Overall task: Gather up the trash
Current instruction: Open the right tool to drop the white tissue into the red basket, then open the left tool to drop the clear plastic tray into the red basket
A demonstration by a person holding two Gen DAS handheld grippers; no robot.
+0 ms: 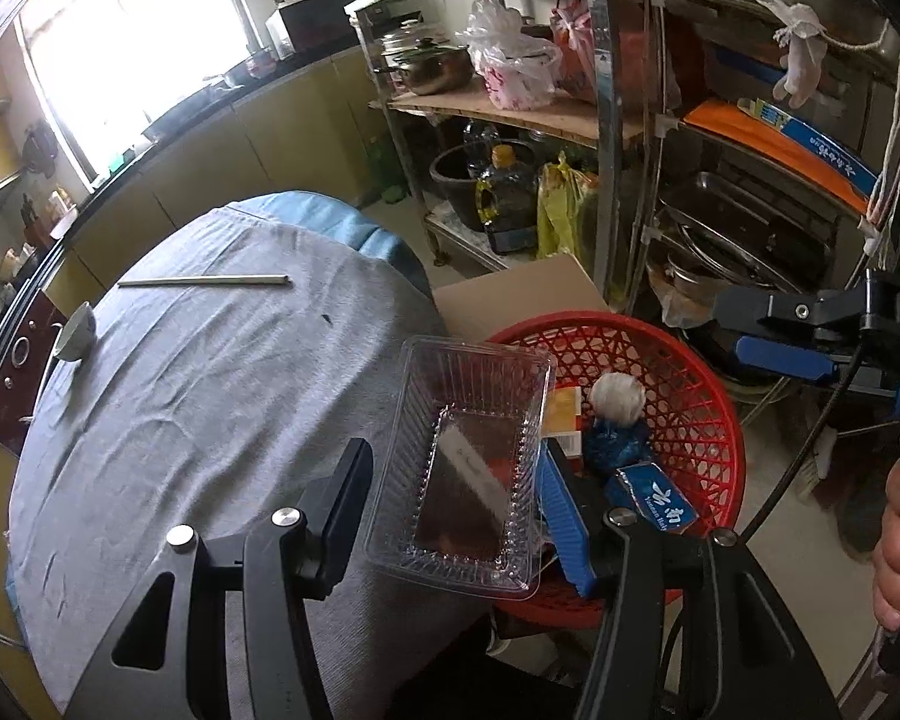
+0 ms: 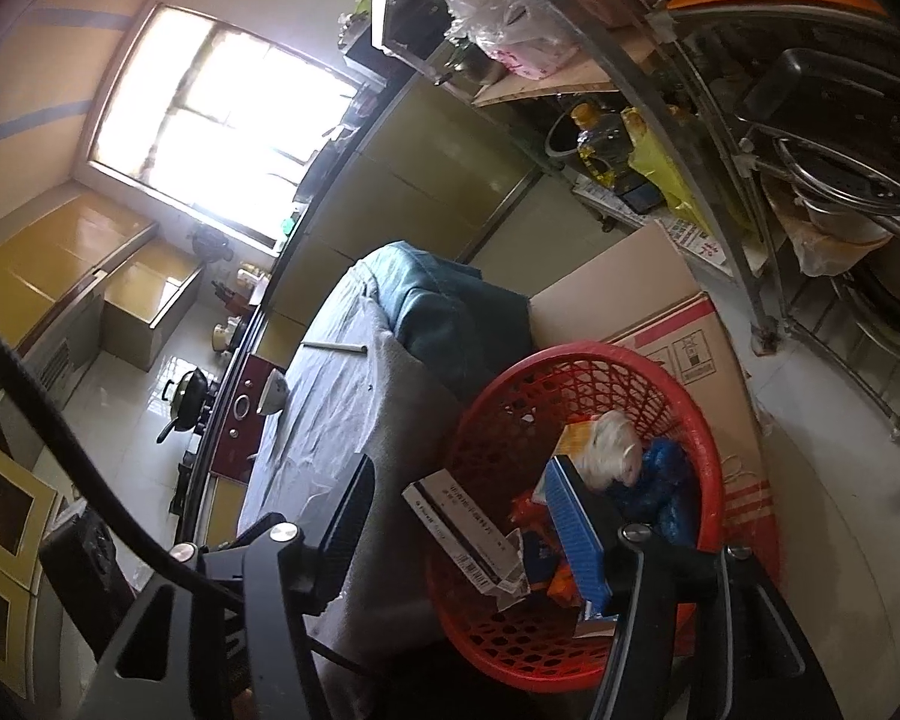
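My left gripper point(image 1: 450, 504) is spread wide around a clear plastic tray point(image 1: 468, 468), which tilts over the rim of the red basket point(image 1: 690, 414) beside the table. My right gripper point(image 2: 468, 516) is spread too, empty, above that basket. Cartons and a blue bag point(image 2: 660, 492) lie inside. The table's grey cloth point(image 1: 210, 390) carries a bowl point(image 1: 75, 333) and a thin rod point(image 1: 204, 281). Metal shelves point(image 1: 606, 120) crowd the kitchen behind.

Black tool point(image 1: 453, 516), blue pads point(image 1: 561, 522), silver screws.
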